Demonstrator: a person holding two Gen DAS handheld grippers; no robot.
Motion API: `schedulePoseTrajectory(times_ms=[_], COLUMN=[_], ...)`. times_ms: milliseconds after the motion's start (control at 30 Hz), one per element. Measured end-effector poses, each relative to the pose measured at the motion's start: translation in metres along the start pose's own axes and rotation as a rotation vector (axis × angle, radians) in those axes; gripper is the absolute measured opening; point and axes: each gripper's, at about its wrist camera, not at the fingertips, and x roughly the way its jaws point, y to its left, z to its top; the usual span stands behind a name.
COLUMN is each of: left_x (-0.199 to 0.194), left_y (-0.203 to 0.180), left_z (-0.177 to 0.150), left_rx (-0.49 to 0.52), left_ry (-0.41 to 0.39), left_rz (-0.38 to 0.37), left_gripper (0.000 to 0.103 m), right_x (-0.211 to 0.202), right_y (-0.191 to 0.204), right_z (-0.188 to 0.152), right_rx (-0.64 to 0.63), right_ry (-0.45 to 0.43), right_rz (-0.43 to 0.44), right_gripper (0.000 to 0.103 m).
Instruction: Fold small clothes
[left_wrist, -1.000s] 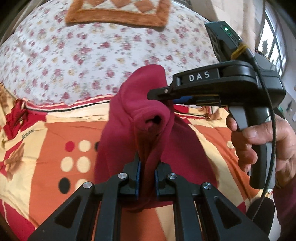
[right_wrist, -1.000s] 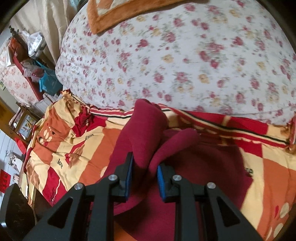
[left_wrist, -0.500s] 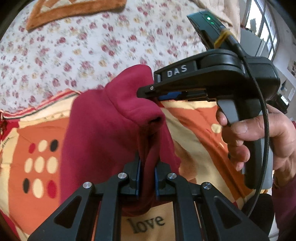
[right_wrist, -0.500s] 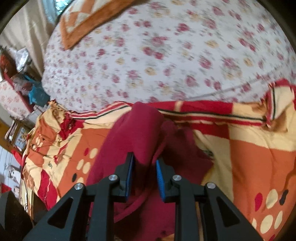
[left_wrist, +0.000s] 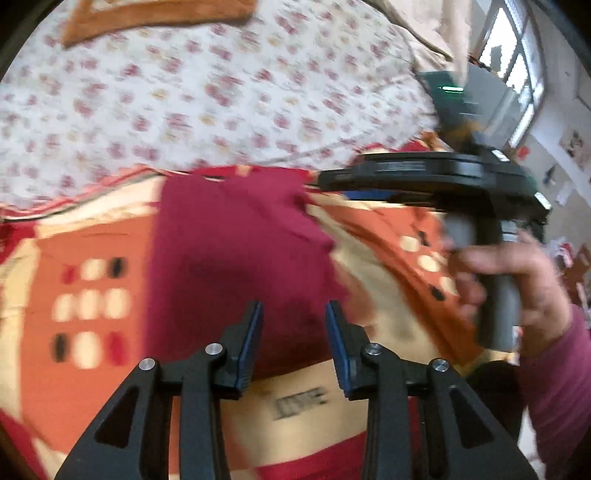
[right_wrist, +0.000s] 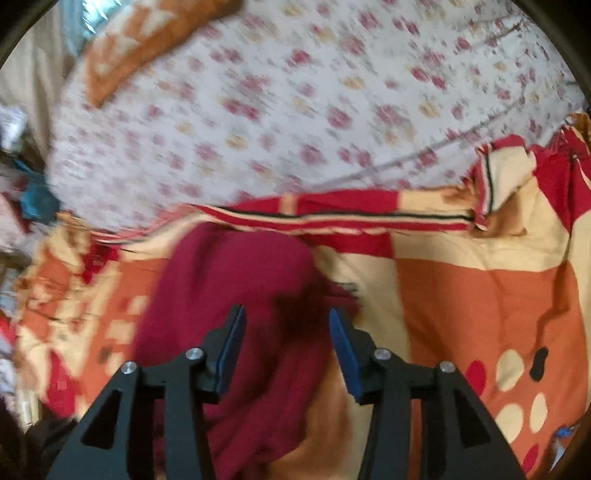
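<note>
On the far left of the left wrist view, the orange, cream and red blanket (left_wrist: 92, 273) shows rows of pale and dark ovals. Beside them to the right, the dark red garment (left_wrist: 236, 251) lies spread flat on the blanket, its far edge just short of the white flowered bedspread (left_wrist: 207, 92). The left gripper (left_wrist: 293, 314) hangs over the near part of the garment; its jaws are opening, the blue pads (left_wrist: 255, 332) spread apart, and the cloth lies beneath them, not pinched. Further right, the right gripper (left_wrist: 325, 182) reaches in level at the garment's far right corner, held by a hand (left_wrist: 517, 280) in a dark red sleeve (left_wrist: 561, 391). In the right wrist view its jaws are also opening, parted above the garment's right edge, with nothing gripped between them.
</note>
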Motion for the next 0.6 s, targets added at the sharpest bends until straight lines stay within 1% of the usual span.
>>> schedulePoseTrajectory(times_ms=[67,133,167,233,300,333,433,467,533,600], left_x=[-0.005,-0.002,0.000,0.002,0.002,0.004,0.014,0.017,0.020,0.025], left_y=[0.015,0.032,0.038,0.047,0.049,0.049,0.054,0.056,0.058,0.064], left_z=[-0.003,-0.005,-0.006,-0.009,-0.013,-0.014,-0.012,-0.012,-0.013,-0.013], left_rx=[-0.032,-0.092,-0.114,-0.133,-0.120,-0.112,-0.102,-0.097,-0.089,-0.096], left_ry=[0.004,0.029,0.038,0.050,0.052,0.052,0.057,0.054,0.048,0.044], left_rz=[0.042,0.082,0.087,0.097,0.115,0.121,0.144,0.156,0.179,0.182], left_gripper=[0.014,0.014,0.014,0.014,0.014,0.014,0.014,0.014,0.014,0.014], right_x=[-0.005,0.004,0.011,0.027,0.043,0.047,0.042,0.038,0.022,0.003], right_y=[0.021,0.044,0.051,0.057,0.045,0.035,0.002,-0.002,-0.003,0.004], right_z=[-0.009,-0.023,-0.031,-0.049,-0.064,-0.068,-0.070,-0.070,-0.070,-0.074], right_rx=[-0.051,-0.126,-0.158,-0.220,-0.266,-0.252,-0.069,-0.044,-0.004,0.002], right_ry=[-0.010,0.025,0.047,0.101,0.152,0.166,0.169,0.162,0.119,0.077], right_rz=[0.039,0.048,0.036,-0.033,-0.156,-0.168,-0.045,-0.027,-0.004,0.041], right_gripper=[0.049,0.049,0.049,0.049,0.047,0.047,0.047,0.047,0.048,0.048])
